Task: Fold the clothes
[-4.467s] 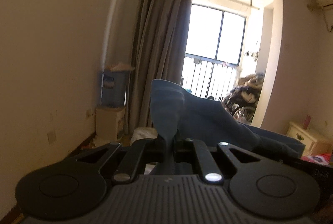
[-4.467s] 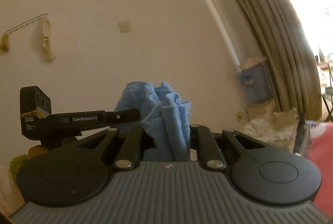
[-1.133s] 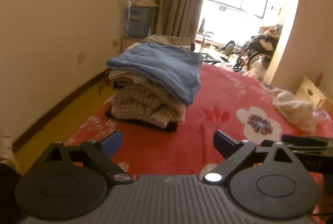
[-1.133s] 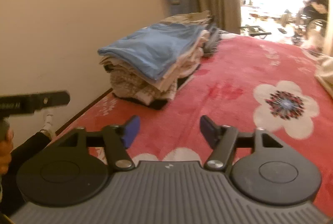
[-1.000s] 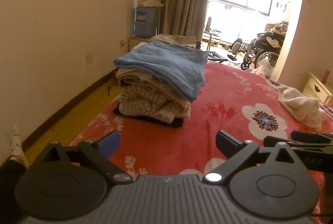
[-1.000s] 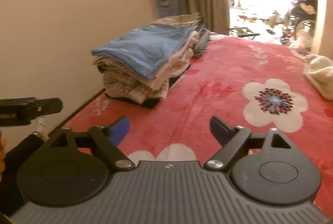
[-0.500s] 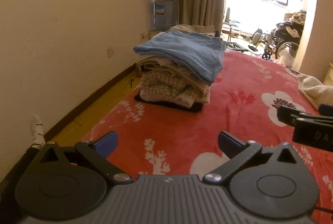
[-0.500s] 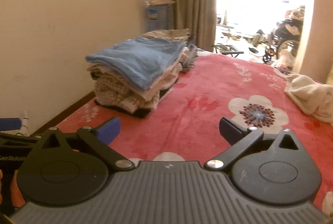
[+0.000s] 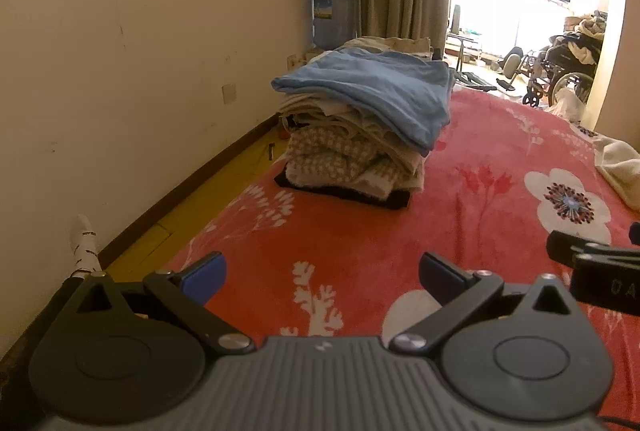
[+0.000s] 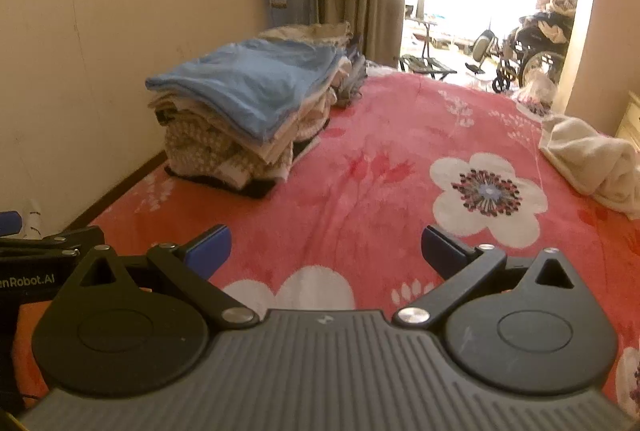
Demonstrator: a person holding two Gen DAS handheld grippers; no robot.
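Both grippers, left gripper (image 9: 322, 275) and right gripper (image 10: 326, 246), spread empty; folded stack (image 10: 248, 111) at bed's (image 10: 380, 191) wall-side edge.

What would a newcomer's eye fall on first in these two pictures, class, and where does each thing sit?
First, the red flowered blanket that fills the foreground. On it, near the wall, stands a tall stack of folded clothes topped by a blue garment. A crumpled cream garment lies unfolded at the blanket's right edge, and both tools, left and right, hang open and empty over the blanket.
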